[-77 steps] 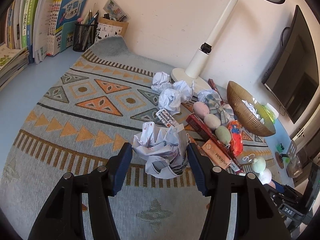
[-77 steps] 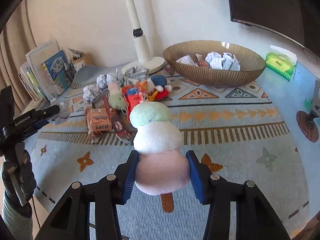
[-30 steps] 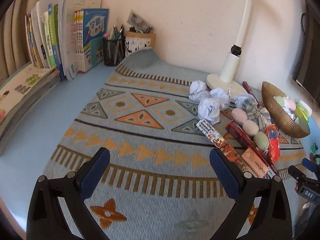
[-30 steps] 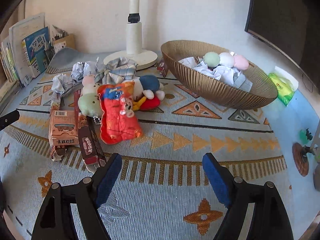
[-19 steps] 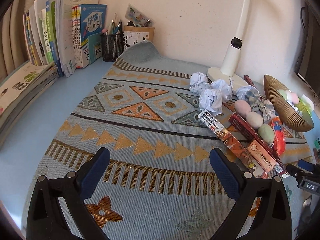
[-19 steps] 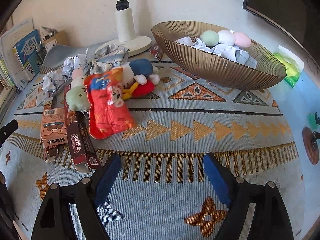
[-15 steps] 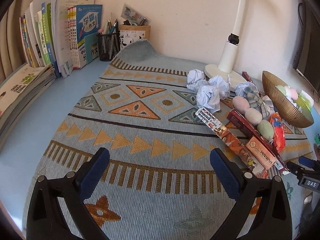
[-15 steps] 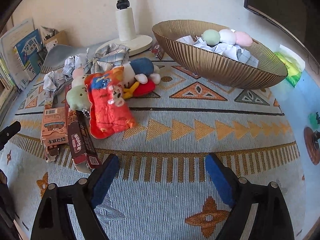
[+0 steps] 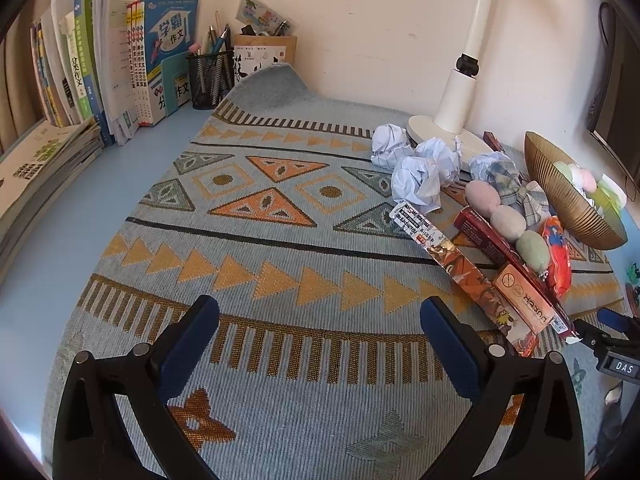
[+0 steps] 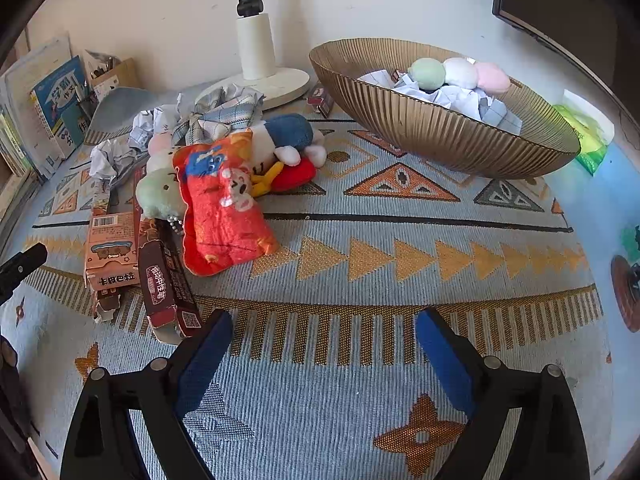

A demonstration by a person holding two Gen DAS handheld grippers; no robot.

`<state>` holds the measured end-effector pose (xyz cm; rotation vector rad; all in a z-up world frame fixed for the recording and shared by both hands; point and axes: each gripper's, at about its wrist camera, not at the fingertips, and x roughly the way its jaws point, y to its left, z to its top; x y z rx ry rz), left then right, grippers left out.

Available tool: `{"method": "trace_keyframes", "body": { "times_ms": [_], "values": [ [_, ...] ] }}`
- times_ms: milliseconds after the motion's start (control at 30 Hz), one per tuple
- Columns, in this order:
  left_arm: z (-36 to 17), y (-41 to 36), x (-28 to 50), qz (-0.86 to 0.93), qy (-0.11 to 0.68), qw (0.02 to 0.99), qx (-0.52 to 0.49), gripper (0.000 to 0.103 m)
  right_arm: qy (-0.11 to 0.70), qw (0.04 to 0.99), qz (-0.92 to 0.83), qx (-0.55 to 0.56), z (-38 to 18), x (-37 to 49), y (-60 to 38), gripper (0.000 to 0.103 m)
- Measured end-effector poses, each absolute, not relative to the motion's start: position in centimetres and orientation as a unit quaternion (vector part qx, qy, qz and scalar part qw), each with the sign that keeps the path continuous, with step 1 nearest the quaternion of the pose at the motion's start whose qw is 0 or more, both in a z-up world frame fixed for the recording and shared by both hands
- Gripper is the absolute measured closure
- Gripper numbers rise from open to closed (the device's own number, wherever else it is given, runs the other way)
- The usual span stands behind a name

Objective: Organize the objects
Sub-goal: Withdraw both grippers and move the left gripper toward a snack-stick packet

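Your right gripper [image 10: 322, 334] has just been opening and has nothing in it; your left gripper [image 9: 318, 322] is wide open and has nothing in it too; the gold bowl [image 10: 448, 132] holds paper balls [image 10: 460, 98] and a three-ball plush [image 10: 460, 73]; red plush [image 10: 224, 208] and snack boxes [image 10: 116, 248] lie on the rug [image 10: 360, 400].

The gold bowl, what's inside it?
The gold bowl holds a plush stick of three balls, green, white and pink, lying on crumpled paper. A small reddish box corner peeks out. Whatever lies under the paper is covered.
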<state>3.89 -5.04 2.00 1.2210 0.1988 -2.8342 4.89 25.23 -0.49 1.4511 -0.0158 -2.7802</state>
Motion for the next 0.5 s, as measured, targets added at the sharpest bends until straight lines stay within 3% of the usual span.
{"method": "trace_keyframes", "body": {
  "times_ms": [233, 400, 500],
  "values": [
    [2.3, -5.0, 3.9, -0.917, 0.062, 0.020, 0.393, 0.002, -0.022, -0.005, -0.903, 0.428, 0.6, 5.6, 25.8, 0.010],
    [3.2, -4.0, 1.1, -0.906, 0.064, -0.072, 0.412, 0.002, -0.032, 0.063, -0.911, 0.406, 2.1, 5.0, 25.2, 0.012],
    [3.9, -3.2, -1.8, -0.904, 0.071, -0.106, 0.408, 0.002, -0.022, 0.086, -0.905, 0.416, 2.5, 3.1, 23.7, 0.026]
  ]
}}
